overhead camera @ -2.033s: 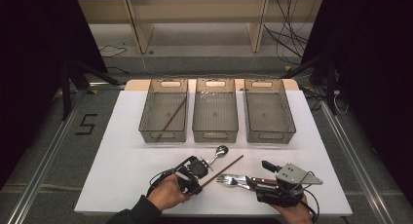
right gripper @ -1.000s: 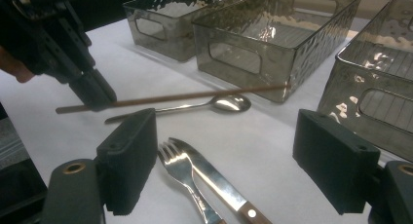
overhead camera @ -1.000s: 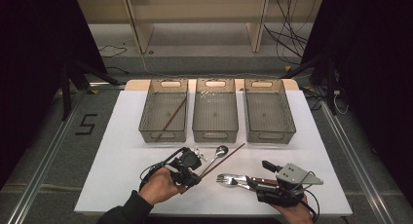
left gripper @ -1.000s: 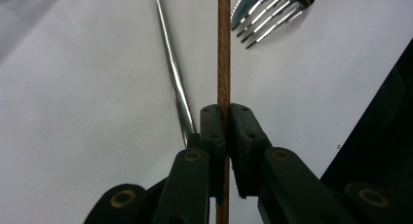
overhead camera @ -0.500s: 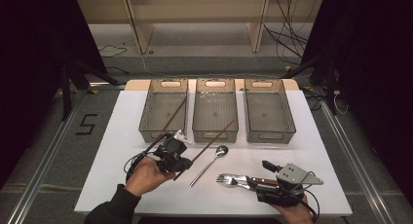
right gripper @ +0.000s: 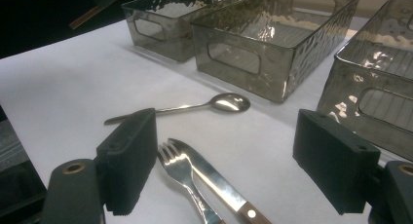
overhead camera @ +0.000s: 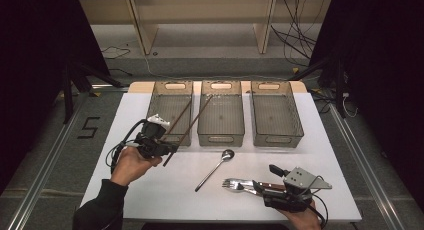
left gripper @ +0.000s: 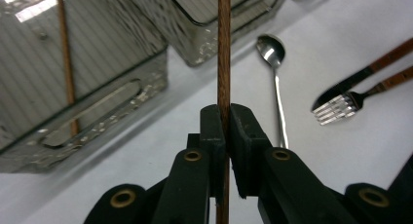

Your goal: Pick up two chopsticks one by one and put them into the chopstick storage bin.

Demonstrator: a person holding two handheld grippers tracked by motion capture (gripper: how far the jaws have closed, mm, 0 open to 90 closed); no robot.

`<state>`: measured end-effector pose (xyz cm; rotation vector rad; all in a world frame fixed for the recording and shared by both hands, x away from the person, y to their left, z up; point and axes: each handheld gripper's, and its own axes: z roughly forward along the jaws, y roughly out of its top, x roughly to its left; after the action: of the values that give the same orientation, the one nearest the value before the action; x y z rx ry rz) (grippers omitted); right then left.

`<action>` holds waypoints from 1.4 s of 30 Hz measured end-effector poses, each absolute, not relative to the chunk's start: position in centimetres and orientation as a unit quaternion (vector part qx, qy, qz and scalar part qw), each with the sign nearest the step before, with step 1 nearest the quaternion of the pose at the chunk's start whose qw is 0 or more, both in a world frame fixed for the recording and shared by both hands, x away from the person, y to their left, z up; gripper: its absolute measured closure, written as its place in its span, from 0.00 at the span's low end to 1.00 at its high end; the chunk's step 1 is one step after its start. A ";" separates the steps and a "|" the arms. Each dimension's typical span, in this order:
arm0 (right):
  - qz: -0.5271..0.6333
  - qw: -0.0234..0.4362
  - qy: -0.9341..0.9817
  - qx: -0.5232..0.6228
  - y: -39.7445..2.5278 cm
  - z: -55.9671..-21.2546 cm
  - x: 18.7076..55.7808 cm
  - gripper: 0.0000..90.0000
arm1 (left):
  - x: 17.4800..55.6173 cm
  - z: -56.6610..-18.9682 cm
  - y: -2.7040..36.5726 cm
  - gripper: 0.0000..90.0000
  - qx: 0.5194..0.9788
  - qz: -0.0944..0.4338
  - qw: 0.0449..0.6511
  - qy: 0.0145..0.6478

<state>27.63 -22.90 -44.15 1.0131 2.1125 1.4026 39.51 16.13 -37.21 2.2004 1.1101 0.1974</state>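
Over the left bin (overhead camera: 169, 112) our left gripper (left gripper: 225, 131) pinches a chopstick (left gripper: 224, 48); right gripper (right gripper: 224, 170) gapes wide; the stick may swing and miss.

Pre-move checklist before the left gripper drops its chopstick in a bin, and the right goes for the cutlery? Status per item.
1. Left gripper shut on the chopstick: ok, jaws clamp it in the left gripper view.
2. Chopstick lifted off the table: ok, it slants up over the bins.
3. Left bin takes chopsticks: ok, another chopstick already lies in it.
4. Chopstick tip over the left bin: not ok, it points over the middle bin.
5. Right gripper open: ok, jaws spread wide.
6. Fork and knife between the right jaws: ok, but they lie touching, so a single pick looks uncertain.
7. Spoon out of the way: ok, apart on the table.
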 end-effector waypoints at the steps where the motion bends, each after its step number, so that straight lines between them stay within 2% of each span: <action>1: 0.503 0.204 0.757 0.363 -22.9 -44.2 27.6 0.28 | 39.8 -37.1 16.4 0.94 0.838 0.077 0.331 0.427; 8: 0.502 0.202 0.757 0.365 -22.9 -44.2 27.7 0.28 | 41.9 -36.4 17.9 0.94 0.816 0.084 0.353 0.450; 24: 0.505 0.202 0.756 0.364 -23.0 -44.2 27.7 0.28 | 46.6 -36.1 20.5 0.94 0.783 0.112 0.363 0.492; 42: 0.505 0.201 0.757 0.363 -22.9 -44.2 27.7 0.28 | 50.1 -37.6 21.6 0.94 0.782 0.125 0.341 0.507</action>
<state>27.67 -22.91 -44.21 1.0154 2.1146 1.4110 50.08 21.55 -37.61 2.0337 1.3182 0.3264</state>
